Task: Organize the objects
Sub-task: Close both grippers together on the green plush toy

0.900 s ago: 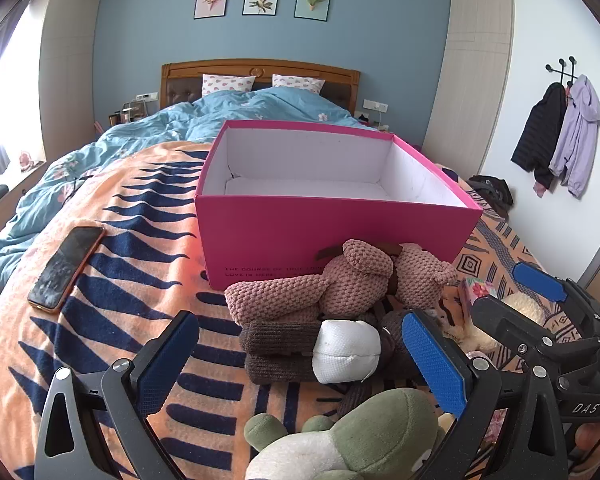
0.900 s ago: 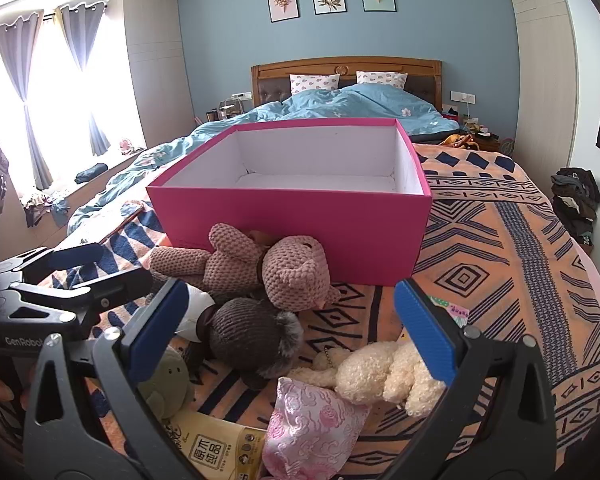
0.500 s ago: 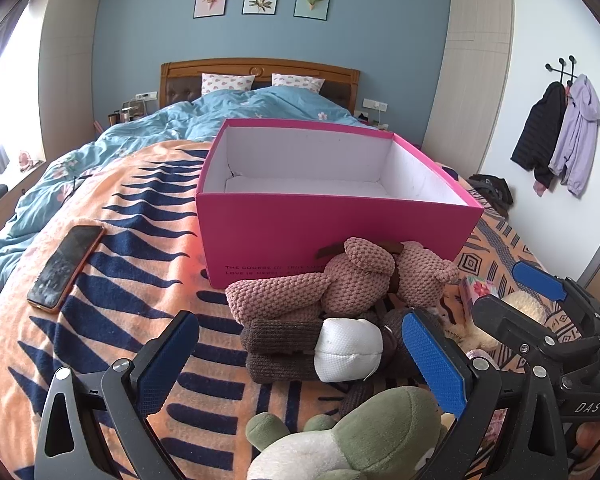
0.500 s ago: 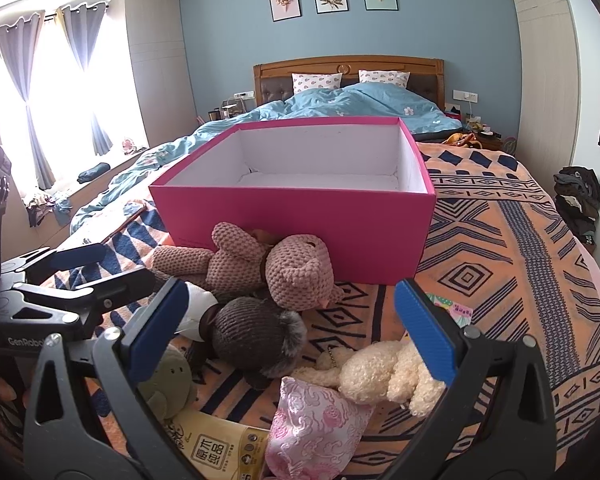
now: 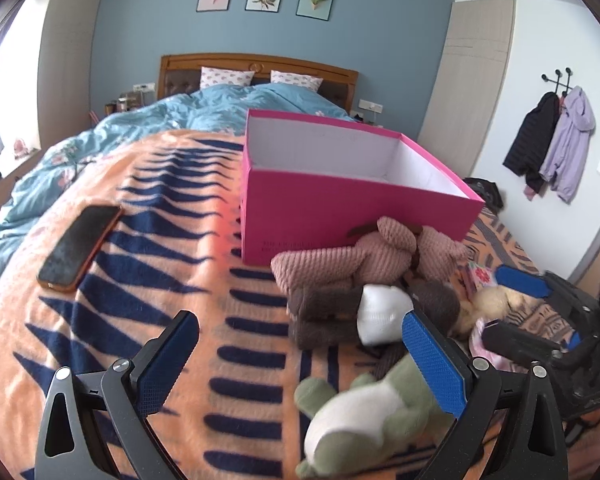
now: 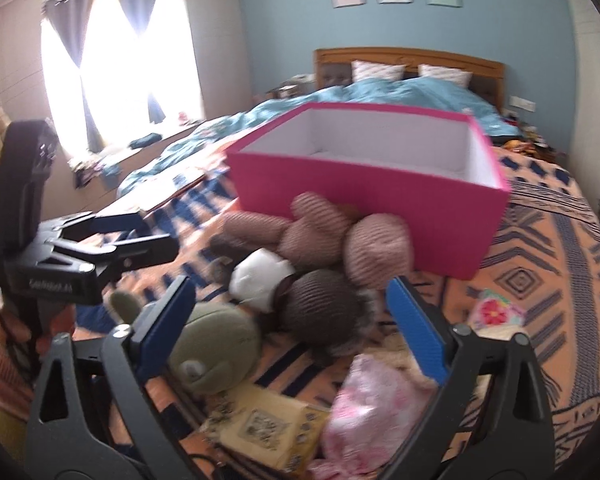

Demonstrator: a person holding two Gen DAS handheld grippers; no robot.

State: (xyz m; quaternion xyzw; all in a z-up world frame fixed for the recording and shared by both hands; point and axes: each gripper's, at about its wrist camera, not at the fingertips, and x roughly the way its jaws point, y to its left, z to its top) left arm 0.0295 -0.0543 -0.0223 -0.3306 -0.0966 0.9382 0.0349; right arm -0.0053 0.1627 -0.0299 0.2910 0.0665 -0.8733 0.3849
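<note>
Covering the bed (image 5: 100,208), an orange patterned blanket (image 5: 172,264), seemingly fleece.

The small print on the pink cardboard box (image 5: 352,216) is unreadable. The right wrist view is motion-blurred; the green plush toy (image 5: 364,412) is cut off at the near edge.

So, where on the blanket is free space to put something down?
Bare blanket lies between the phone and the pink box, and right of the box. In front of the box it is crowded with plush toys.
</note>
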